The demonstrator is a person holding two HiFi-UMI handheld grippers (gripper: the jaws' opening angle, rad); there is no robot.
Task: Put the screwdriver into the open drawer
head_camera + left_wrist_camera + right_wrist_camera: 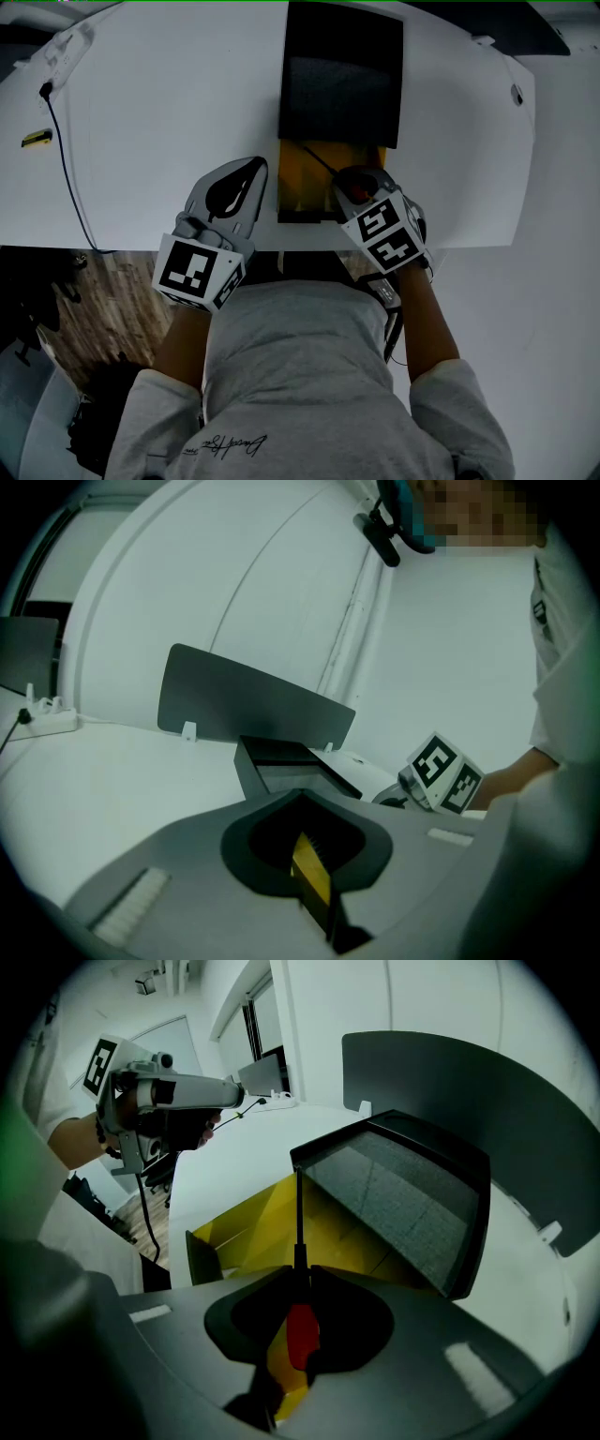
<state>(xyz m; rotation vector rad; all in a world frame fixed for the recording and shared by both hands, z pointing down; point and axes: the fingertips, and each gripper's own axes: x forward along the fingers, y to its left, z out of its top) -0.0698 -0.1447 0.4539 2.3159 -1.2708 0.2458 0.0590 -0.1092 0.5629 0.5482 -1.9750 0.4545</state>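
A screwdriver (359, 192) with a red handle (302, 1335) is clamped in my right gripper (352, 183), which is shut on the handle. Its thin dark shaft (298, 1213) points out past the jaw tips, over the open yellow drawer (302, 187). The drawer (253, 1227) is pulled out of a black cabinet (342, 75) toward the table's near edge. My left gripper (246, 187) hovers just left of the drawer, its jaws closed together with nothing held. In the left gripper view the cabinet (281, 761) sits ahead and the right gripper (439, 778) is at the right.
The white table (169, 112) carries a black cable (66, 159) and a power strip (70, 47) at the far left, plus a small yellow item (36, 139). A grey upright panel (469, 1082) stands behind the cabinet. Wooden floor (103, 300) lies below the table's near edge.
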